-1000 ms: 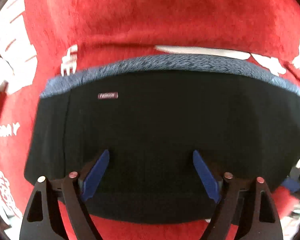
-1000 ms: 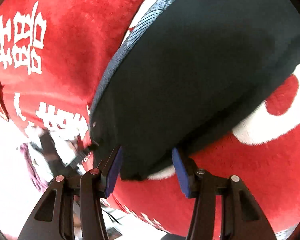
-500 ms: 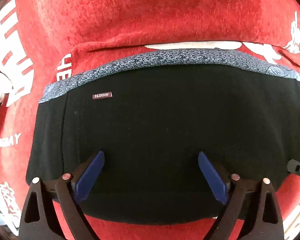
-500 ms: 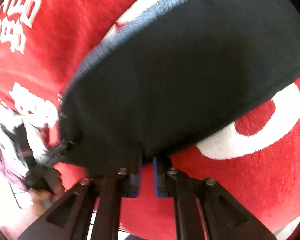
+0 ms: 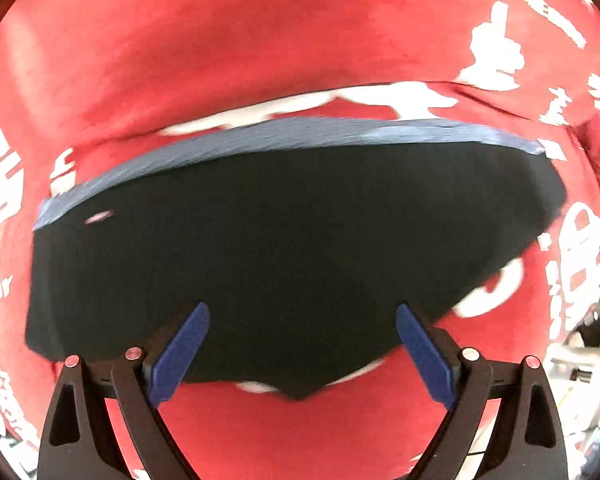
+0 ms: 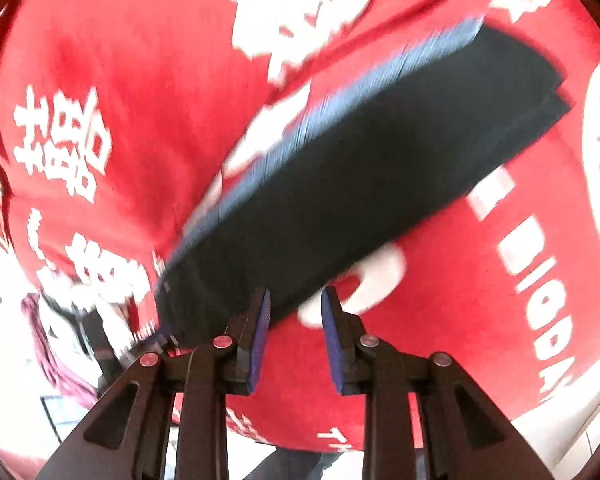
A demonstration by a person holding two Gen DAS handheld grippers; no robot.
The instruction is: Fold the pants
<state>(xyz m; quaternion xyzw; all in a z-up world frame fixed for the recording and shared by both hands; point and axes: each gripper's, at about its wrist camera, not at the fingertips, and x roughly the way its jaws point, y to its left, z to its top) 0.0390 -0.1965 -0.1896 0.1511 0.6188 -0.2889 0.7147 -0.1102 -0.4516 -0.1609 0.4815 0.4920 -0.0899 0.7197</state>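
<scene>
On a red plush blanket printed with white characters (image 5: pixel 236 40) lie the black fabric pants with a grey-blue patterned waistband (image 5: pixel 284 240), folded into a compact, layered rectangle; stacked edges show at its far corner in the right wrist view. Its flat, squared shape suggests the fold is finished or nearly so, and both tools sit back at its near edge rather than pinching it.

The left gripper (image 5: pixel 300 344) has its blue-padded fingers (image 5: pixel 178 354) spread wide, straddling the near edge of the bundle from above with nothing pressed between the pads. The right gripper (image 6: pixel 294 336) stands only narrowly apart, its jaws opening, beside the near corner of the pants; the cloth lies just beyond the pads, not clamped. Blur makes finer contact hard to judge.
</scene>
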